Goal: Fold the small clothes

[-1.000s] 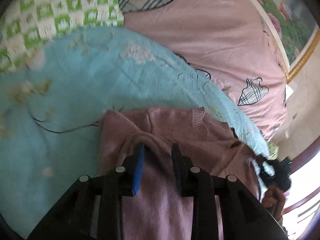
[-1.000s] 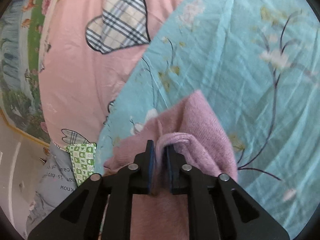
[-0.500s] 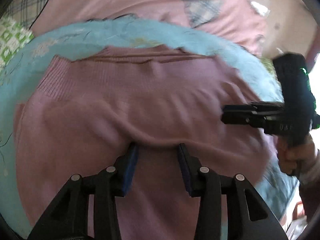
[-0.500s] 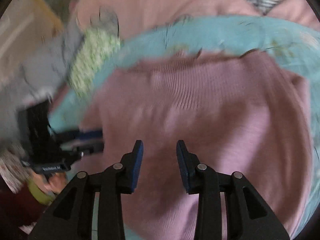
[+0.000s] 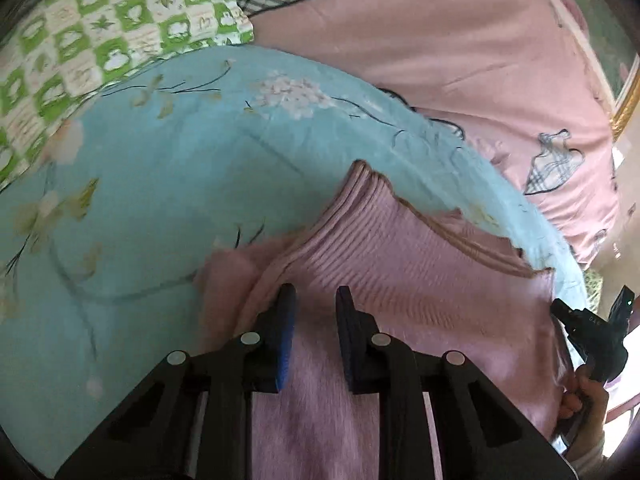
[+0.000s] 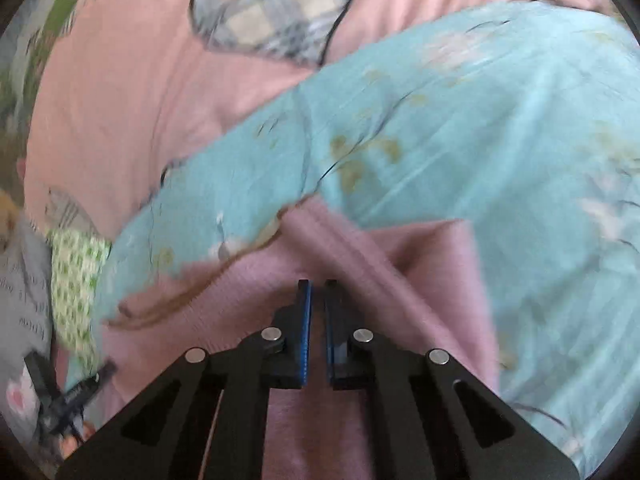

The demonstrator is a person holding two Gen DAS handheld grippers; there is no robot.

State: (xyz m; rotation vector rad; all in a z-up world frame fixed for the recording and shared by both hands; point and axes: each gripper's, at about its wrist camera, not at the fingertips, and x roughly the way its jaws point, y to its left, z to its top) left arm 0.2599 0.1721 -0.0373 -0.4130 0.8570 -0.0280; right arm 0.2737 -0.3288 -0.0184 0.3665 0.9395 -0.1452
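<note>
Sweater (image 5: pixel 420 280): part-folded on your blue quilt (image 5: pixel 160 168).
Left tongs (image 5: pixel 314 308): jaws apart, empty.
Right tongs (image 6: pixel 316 300): nearly closed; grip uncertain.
Left: further folds, you judge.

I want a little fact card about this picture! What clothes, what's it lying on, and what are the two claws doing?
Clothing: pink knit sweater with a ribbed hem
Lying on: light blue flowered blanket
Underneath that: pink sheet with plaid hearts
Also nearby: green checked cloth
Left claw: open, over the sweater, nothing pinched
Right claw: nearly closed over the sweater; too blurry to tell whether fabric is pinched
Folding: looks unfinished, the sweater is rumpled
</note>
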